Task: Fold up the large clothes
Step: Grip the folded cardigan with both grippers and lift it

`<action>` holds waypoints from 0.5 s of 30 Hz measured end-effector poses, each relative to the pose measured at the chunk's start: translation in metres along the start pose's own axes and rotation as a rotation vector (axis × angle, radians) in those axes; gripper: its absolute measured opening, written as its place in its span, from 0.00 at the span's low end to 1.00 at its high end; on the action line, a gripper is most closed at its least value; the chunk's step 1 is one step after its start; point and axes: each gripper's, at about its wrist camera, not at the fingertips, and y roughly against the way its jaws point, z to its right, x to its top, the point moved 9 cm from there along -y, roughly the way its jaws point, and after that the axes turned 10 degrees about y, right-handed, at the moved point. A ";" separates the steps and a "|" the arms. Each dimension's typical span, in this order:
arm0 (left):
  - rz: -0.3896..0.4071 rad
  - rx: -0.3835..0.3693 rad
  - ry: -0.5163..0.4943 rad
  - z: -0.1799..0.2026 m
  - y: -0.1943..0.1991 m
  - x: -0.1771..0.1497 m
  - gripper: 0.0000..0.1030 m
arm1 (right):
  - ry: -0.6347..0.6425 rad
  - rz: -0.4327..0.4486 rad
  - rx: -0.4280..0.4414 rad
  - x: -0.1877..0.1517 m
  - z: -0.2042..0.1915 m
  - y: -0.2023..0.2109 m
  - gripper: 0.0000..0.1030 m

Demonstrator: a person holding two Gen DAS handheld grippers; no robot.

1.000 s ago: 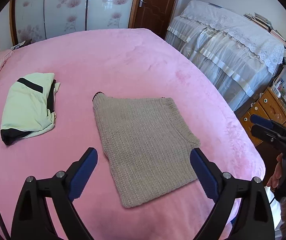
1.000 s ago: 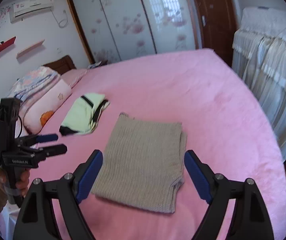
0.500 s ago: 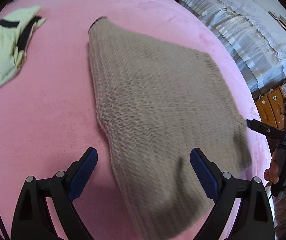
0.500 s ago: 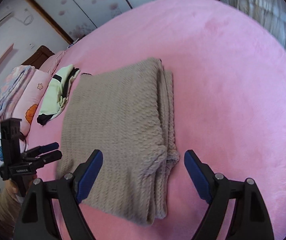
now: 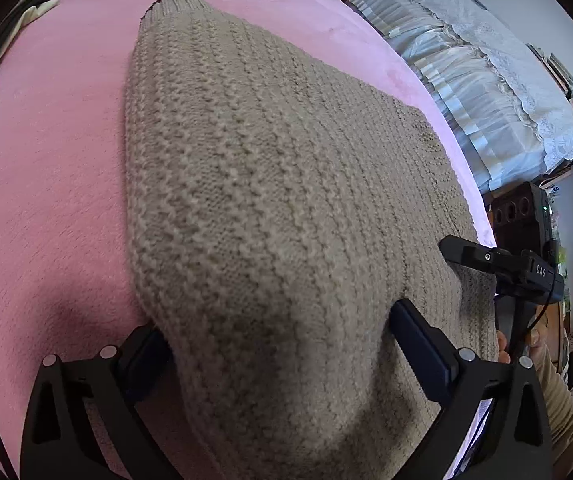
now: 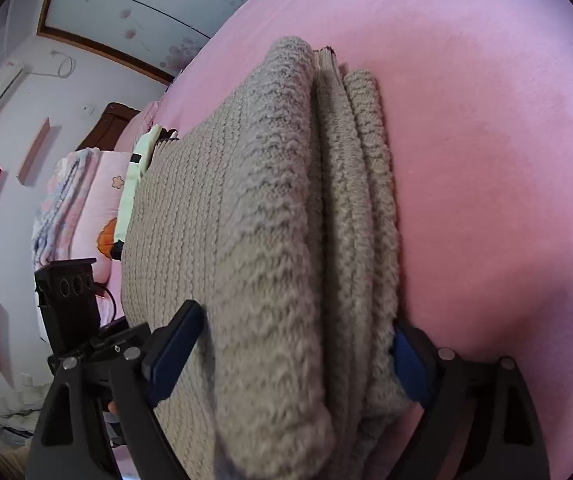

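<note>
A folded beige knit sweater (image 5: 270, 184) lies on the pink bed (image 5: 38, 168). My left gripper (image 5: 282, 344) is open, with the sweater's near left corner between its blue pads, one pad below the fabric. In the right wrist view the sweater (image 6: 246, 220) shows its stacked folded layers along the right edge. My right gripper (image 6: 286, 344) is open and straddles the near right corner, its pads on either side of the stack. Each gripper shows in the other's view: the right one (image 5: 498, 260) and the left one (image 6: 86, 336).
A folded pale-green garment (image 6: 134, 184) lies beyond the sweater toward the pillows (image 6: 82, 208). A lace-covered piece of furniture (image 5: 498, 92) stands to the right of the bed. Wardrobe doors (image 6: 158, 4) are at the back.
Both grippers have dropped low and moved forward to the sweater's near edge. The jaws now straddle its two near corners, where before they hovered open above the bed.
</note>
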 end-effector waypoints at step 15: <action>-0.015 0.107 0.001 0.018 -0.005 0.006 0.90 | 0.091 -0.054 -0.076 -0.002 -0.008 -0.015 0.99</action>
